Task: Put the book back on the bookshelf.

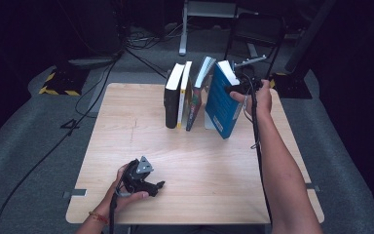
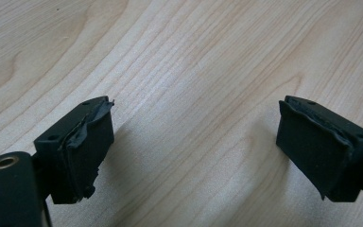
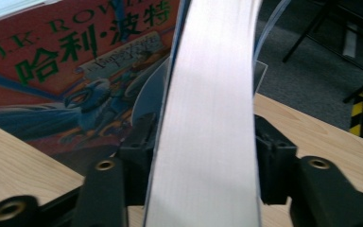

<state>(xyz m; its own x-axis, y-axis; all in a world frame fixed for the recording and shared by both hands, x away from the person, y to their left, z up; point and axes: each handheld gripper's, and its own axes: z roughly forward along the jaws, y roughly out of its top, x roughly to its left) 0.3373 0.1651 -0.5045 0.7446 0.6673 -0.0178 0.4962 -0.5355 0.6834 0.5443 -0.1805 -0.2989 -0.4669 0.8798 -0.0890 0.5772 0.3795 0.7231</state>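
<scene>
Right gripper (image 1: 237, 87) jaws straddle the tilted blue hardcover book (image 1: 222, 105) at the row's right end on the wooden counter (image 1: 126, 126); I can't confirm pad contact, so it may topple. Left gripper (image 1: 157, 185) gapes empty

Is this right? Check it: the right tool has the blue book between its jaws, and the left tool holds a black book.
Not quite. The left tool holds nothing; the left gripper view shows open jaws over bare table. The right tool does have the blue book between its jaws.
</scene>
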